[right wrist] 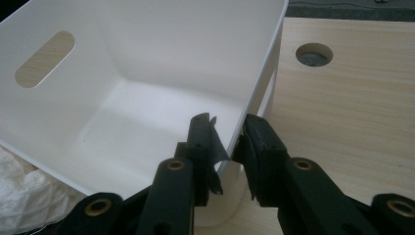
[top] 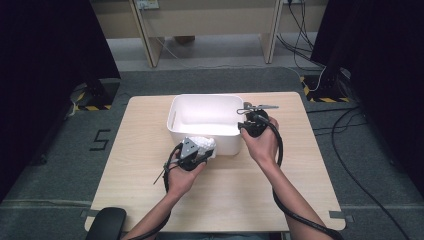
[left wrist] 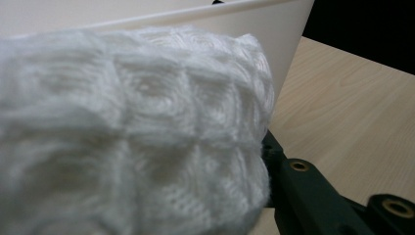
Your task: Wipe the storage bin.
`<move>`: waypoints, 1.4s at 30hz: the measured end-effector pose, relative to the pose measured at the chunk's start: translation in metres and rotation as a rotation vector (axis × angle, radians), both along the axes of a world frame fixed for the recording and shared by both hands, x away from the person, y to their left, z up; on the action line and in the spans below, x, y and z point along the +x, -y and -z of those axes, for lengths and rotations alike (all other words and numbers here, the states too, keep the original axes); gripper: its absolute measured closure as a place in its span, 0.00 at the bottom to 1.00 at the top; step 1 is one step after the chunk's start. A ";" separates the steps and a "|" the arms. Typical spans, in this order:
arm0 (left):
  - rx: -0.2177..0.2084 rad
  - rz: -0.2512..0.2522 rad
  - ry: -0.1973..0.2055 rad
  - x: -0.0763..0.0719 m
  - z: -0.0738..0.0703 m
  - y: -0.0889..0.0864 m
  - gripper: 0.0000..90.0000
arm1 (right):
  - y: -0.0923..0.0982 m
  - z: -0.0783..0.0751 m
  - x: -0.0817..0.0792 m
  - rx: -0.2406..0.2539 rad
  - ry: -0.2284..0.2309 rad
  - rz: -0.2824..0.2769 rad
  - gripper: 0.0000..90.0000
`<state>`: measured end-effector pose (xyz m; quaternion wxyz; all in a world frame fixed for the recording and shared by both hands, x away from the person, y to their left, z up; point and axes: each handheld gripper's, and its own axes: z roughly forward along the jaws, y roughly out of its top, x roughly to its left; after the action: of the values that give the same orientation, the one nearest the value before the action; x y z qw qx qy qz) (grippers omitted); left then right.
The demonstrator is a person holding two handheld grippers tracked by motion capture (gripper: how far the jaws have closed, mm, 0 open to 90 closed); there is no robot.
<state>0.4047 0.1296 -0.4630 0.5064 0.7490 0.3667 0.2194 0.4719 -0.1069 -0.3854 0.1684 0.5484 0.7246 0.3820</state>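
Observation:
A white plastic bin (top: 178, 131) stands on the wooden table (top: 150, 170), toward its far side. My left gripper (top: 201, 151) is shut on a white knitted cloth (top: 205, 144), held against the outside of the bin's near wall. In the left gripper view the cloth (left wrist: 132, 137) bulges in front of the bin wall (left wrist: 291, 44), hiding all but one black jaw. My right gripper (top: 243, 127) is at the bin's near right corner. In the right gripper view the right gripper (right wrist: 230, 142) is shut on the bin wall (right wrist: 259, 83), one jaw inside and one outside.
A round cable hole (right wrist: 313, 54) is in the table to the right of the bin. Bare tabletop stretches in front of my hands. A black chair part (top: 106, 223) sits at the near left edge. Cables (top: 345, 150) lie on the grey floor to the right.

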 end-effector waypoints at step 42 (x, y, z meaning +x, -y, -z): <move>-0.018 0.019 0.032 -0.001 -0.014 0.009 0.83 | 0.000 0.000 0.000 0.000 0.001 0.000 0.83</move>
<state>0.4033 0.1205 -0.4487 0.5208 0.7443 0.3535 0.2233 0.4720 -0.1069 -0.3855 0.1687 0.5481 0.7245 0.3824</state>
